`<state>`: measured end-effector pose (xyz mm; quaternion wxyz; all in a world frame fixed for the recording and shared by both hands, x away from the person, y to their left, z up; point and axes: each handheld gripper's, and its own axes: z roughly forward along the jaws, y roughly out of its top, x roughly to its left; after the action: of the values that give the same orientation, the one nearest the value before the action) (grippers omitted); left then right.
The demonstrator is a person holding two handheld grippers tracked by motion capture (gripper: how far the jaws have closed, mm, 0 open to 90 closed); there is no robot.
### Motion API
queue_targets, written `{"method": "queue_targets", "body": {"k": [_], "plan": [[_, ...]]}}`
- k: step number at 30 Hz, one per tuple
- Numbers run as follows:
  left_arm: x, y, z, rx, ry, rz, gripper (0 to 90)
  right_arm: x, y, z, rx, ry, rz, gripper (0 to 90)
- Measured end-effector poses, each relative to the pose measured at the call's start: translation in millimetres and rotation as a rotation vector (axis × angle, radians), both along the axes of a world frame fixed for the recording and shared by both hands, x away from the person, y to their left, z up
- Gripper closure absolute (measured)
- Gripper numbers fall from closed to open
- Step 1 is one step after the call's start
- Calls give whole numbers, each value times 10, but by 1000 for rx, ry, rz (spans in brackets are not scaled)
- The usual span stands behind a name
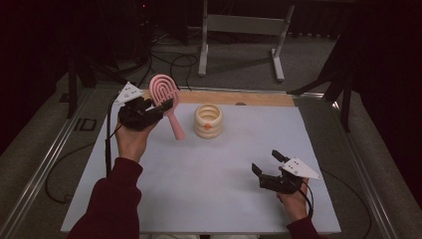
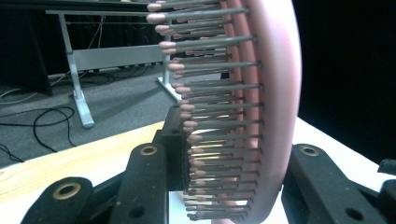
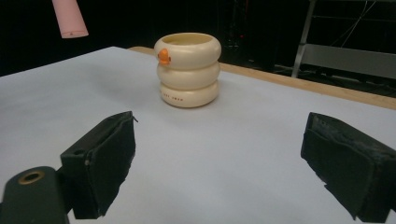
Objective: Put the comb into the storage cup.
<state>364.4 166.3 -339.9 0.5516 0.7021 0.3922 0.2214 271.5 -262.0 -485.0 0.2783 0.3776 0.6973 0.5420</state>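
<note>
A pink hairbrush (image 1: pixel 166 99) is held up off the table at the far left, head up and handle slanting down to the right. My left gripper (image 1: pixel 158 107) is shut on its head; in the left gripper view the bristles (image 2: pixel 215 116) and pink back (image 2: pixel 280 112) sit between the black jaws. A cream ribbed cup (image 1: pixel 208 121) with an orange spot stands on the white table (image 1: pixel 209 169), right of the brush. In the right gripper view the cup (image 3: pixel 189 70) stands ahead and the handle tip (image 3: pixel 69 18) hangs at top left. My right gripper (image 1: pixel 263 162) rests open near the front right, nothing between its jaws.
A wooden strip (image 1: pixel 234 97) runs along the table's far edge. Beyond it a grey metal stand (image 1: pixel 244 30) and loose cables (image 1: pixel 174 62) lie on the carpet. Metal rails (image 1: pixel 45 159) flank the table on both sides.
</note>
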Motion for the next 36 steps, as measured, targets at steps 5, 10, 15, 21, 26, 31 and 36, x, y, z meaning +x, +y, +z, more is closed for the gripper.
{"method": "queue_targets", "body": {"k": [5, 10, 15, 21, 26, 31, 36], "plan": [[51, -35, 26, 11, 0, 6, 639, 2, -5, -1, 7, -1, 0, 101], [103, -74, 86, 22, -7, 8, 640, 3, -16, -7, 9, 1, -1, 101], [145, -104, 167, 29, -18, 14, 640, 3, -20, -4, 12, -4, 0, 101], [190, -121, 249, 41, -28, 26, 640, 1, -30, 2, 16, -7, -1, 101], [238, -140, 328, 55, -40, 45, 639, 0, -34, 12, 19, -11, -2, 101], [282, -153, 370, 57, -45, 60, 640, -2, -34, 14, 20, -12, -2, 101], [340, -169, 389, 70, -40, 80, 639, -1, -42, 14, 17, -10, -5, 101]]}}
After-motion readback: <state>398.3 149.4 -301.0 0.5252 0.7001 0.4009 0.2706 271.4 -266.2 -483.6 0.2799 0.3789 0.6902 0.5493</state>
